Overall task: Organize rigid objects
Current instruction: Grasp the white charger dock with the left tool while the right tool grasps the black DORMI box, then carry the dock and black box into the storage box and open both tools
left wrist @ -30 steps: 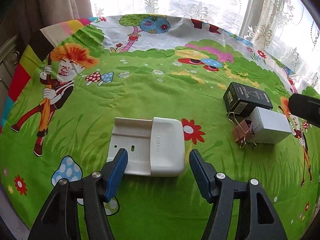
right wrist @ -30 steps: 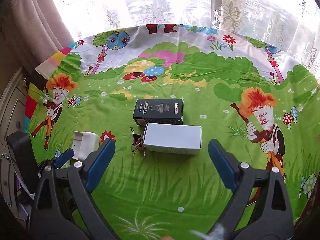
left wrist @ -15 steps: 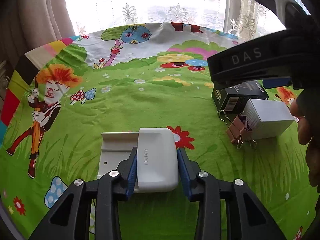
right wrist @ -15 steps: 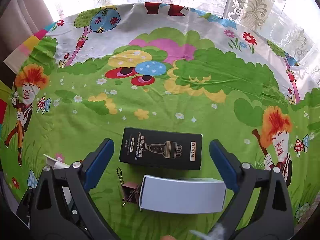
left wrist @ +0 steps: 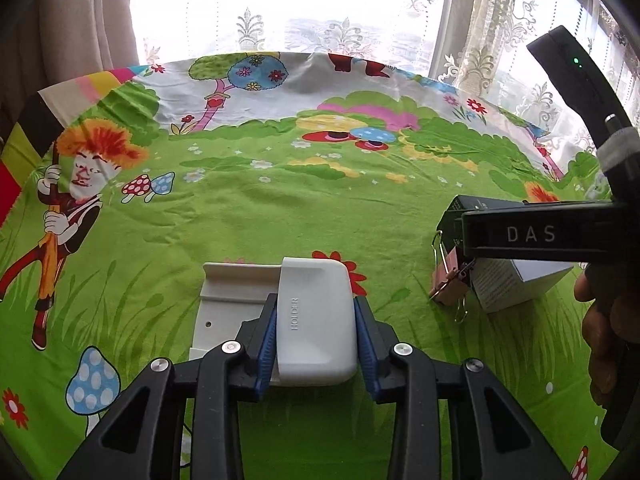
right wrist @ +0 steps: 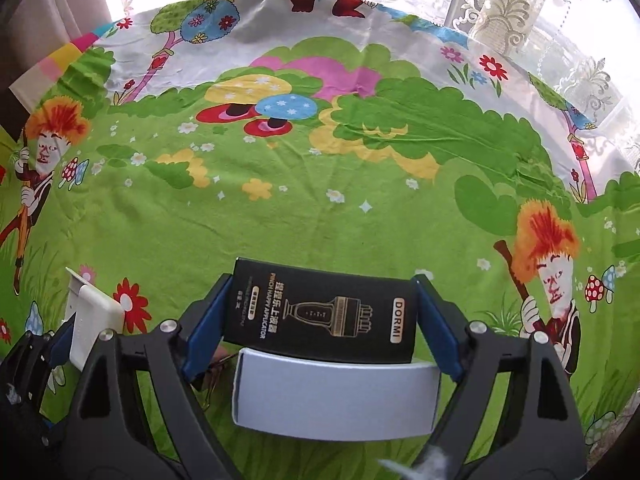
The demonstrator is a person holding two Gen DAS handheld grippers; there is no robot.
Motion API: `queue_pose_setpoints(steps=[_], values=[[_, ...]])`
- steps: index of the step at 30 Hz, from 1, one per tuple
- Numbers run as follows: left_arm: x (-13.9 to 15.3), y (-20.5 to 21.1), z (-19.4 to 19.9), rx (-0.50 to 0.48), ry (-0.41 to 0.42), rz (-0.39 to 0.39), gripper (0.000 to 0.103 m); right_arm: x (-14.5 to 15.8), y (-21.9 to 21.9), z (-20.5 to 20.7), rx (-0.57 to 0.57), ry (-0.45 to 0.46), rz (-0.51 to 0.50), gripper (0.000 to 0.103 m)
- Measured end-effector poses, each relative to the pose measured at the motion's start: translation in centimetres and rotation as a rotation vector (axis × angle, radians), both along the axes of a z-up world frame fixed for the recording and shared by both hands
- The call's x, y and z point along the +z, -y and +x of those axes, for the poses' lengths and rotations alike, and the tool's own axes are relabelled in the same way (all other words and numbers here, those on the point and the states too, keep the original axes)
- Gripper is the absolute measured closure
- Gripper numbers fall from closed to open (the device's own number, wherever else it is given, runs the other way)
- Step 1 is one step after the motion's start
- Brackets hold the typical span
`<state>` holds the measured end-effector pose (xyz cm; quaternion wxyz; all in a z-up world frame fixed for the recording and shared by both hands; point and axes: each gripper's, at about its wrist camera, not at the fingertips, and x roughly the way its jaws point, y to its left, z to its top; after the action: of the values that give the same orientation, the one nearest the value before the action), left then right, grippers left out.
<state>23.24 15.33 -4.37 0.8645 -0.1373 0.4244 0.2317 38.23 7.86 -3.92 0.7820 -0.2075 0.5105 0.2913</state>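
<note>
My left gripper (left wrist: 315, 344) is shut on the white plastic holder (left wrist: 316, 320), which lies on the green cartoon tablecloth (left wrist: 280, 208); the holder also shows at the left of the right wrist view (right wrist: 94, 312). My right gripper (right wrist: 320, 316) has its blue pads against both ends of the black DORMI box (right wrist: 320, 312). A white box (right wrist: 336, 396) lies just below it, between the gripper arms. In the left wrist view the black box (left wrist: 452, 216) and white box (left wrist: 516, 284) sit at the right, partly hidden by the right gripper's body.
A rose-gold binder clip (left wrist: 450, 284) lies against the white box's left end. The table's far edge meets lace curtains (left wrist: 320, 20) and a bright window. A brown curtain (left wrist: 72, 20) hangs at the far left.
My left gripper closed on the white holder. My right gripper moved forward over the white box and closed its pads on the ends of the black box.
</note>
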Motion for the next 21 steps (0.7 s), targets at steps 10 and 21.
queue_pose_setpoints(steps=[10, 21], values=[[0.2, 1.8, -0.9, -0.106, 0.04, -0.054, 0.067, 0.5, 2.1, -5.7, 0.072, 0.044, 0.026, 0.015], [1.4, 3.6, -6.5, -0.12, 0.036, -0.119, 0.067, 1.4, 6.7, -10.5, 0.021, -0.012, 0.11, 0.015]])
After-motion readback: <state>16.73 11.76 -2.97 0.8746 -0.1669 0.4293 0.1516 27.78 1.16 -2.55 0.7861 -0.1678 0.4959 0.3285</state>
